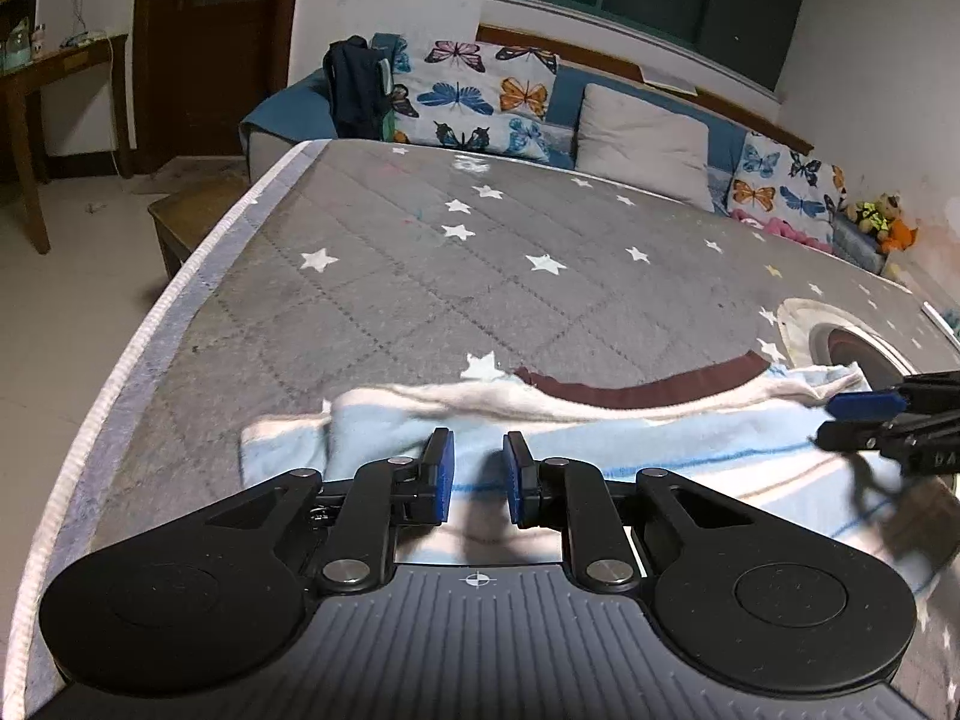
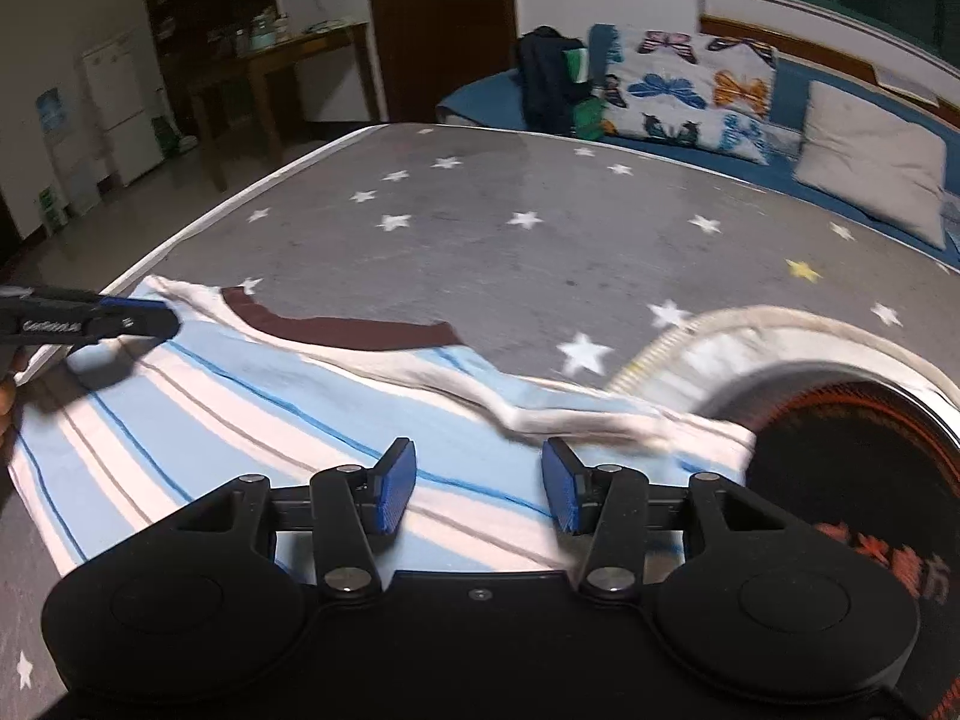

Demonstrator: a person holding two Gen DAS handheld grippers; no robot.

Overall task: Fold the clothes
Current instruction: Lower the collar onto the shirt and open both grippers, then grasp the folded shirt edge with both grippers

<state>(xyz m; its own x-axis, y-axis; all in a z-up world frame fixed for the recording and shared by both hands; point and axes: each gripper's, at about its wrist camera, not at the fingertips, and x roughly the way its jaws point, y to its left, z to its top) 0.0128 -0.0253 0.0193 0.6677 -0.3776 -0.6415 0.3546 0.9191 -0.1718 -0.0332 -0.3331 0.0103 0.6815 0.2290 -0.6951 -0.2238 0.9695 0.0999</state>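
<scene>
A round basket [image 2: 708, 348] crowded your striped garment's [image 2: 240, 420] right end, with butterfly pillows [image 1: 480, 90] along the upper frame. The starred grey mattress [image 1: 390, 252] lay bare beyond, its edge at left. The pale-blue garment with its maroon band lay rumpled at lower centre. Your left gripper [image 1: 477, 477] stood slightly apart, your right gripper [image 2: 480, 489] wider, neither clamping cloth.

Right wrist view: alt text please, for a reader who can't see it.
A blue-and-white striped garment with a maroon collar lies on a grey star-printed mattress, with the right gripper open just above it, holding nothing. The left gripper reaches in over the garment's left end.
</scene>
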